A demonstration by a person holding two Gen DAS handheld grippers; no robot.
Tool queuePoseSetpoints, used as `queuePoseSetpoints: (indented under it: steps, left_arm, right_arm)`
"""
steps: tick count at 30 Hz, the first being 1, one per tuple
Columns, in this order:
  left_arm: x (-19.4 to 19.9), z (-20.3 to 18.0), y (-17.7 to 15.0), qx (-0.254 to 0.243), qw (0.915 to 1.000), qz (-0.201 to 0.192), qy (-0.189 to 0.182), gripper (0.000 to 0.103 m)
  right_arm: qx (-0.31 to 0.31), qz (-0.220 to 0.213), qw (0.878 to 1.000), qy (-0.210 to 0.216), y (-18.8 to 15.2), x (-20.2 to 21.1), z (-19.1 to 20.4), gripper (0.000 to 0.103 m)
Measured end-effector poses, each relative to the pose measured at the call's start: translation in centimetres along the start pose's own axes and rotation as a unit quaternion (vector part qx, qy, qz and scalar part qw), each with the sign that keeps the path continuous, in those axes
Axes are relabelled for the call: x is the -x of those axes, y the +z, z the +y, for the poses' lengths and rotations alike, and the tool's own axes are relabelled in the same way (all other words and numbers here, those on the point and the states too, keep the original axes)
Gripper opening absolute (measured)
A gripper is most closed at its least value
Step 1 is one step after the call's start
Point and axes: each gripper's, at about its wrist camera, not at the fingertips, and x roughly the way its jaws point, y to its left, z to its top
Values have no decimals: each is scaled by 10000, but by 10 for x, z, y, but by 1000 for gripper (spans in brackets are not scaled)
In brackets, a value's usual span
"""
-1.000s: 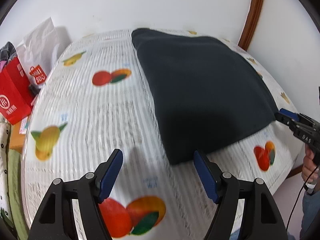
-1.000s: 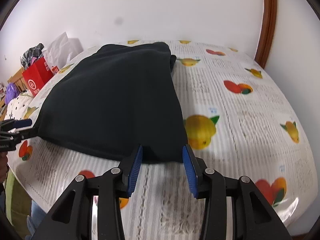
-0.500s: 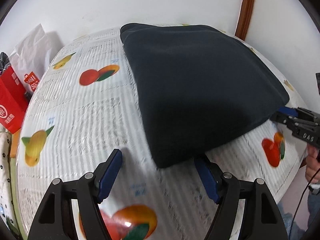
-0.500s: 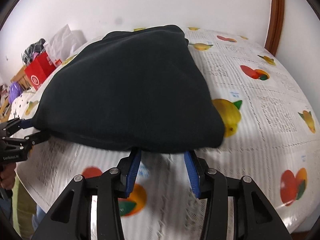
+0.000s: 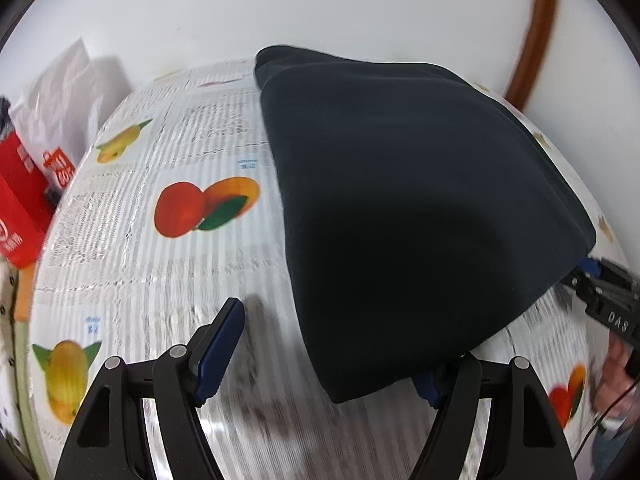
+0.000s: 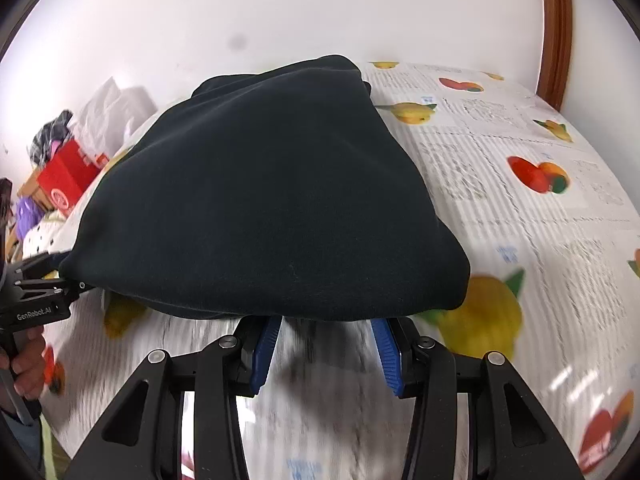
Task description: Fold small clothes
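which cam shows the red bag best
The left wrist view: the red bag sits large at the left edge, white print visible, though cropped. The right wrist view shows it smaller and farther off, beside the dark garment.

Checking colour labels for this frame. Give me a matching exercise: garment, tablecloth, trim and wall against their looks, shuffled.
1. garment
2. tablecloth
3. trim
4. wall

a. brown wood
b. plain white
c. plain dark
d. fruit print

Pairs: 1-c, 2-d, 3-a, 4-b
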Motion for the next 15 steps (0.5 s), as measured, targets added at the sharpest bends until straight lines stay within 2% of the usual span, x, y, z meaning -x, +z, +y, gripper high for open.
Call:
queuePoseSetpoints:
  steps: [2,8,12,15]
  left_arm:
    - [-6,6,6,168,9999,-25,-24,73]
    - [-9,10,11,214,9998,-14,4,74]
    - [0,12,-2,110,9999,19,19,72]
    - [10,20,-13,143,9997,-3,-223,72]
  right_arm:
    - [-93,-43,9999,19,8,-7,0,46]
    - [-200,-12,9998,58,24,-16,-4,46]
    - [-191,-76,9998,-18,15,1,-18,46]
    - [-318,-251,9991,-148,11,25,-39,46]
